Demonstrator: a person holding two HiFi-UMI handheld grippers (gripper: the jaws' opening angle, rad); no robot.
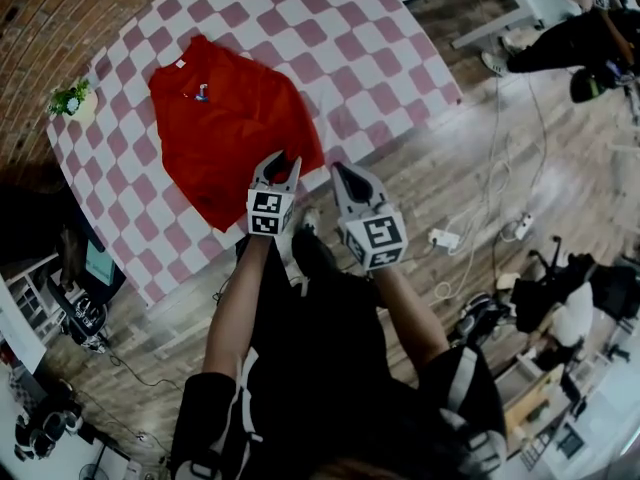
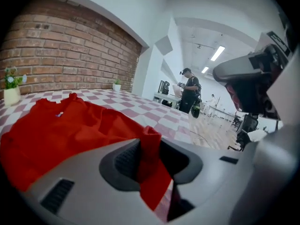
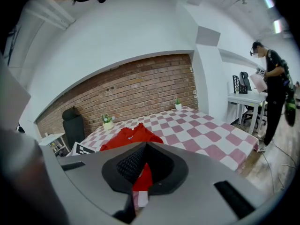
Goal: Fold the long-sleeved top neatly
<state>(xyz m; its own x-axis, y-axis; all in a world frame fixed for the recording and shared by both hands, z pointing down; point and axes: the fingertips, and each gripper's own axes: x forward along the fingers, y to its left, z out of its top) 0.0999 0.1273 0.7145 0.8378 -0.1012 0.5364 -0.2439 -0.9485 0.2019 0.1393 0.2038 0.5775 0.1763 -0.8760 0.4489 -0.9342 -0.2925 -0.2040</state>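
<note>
A red long-sleeved top (image 1: 225,118) lies spread on the pink-and-white checked table (image 1: 340,58), collar toward the far side. My left gripper (image 1: 282,160) is at the top's near hem by the table's front edge. In the left gripper view a fold of the red cloth (image 2: 149,158) hangs between its jaws (image 2: 151,142), which stand apart with a dark gap on the right side. My right gripper (image 1: 342,171) hovers just right of the hem, past the table's corner, jaws together. In the right gripper view (image 3: 144,146) the top (image 3: 133,134) shows beyond.
A small potted plant (image 1: 75,98) stands at the table's far left corner. Cables and a power strip (image 1: 445,238) lie on the wooden floor at the right. A person (image 2: 190,95) stands by a white desk beyond. A brick wall (image 3: 140,93) backs the table.
</note>
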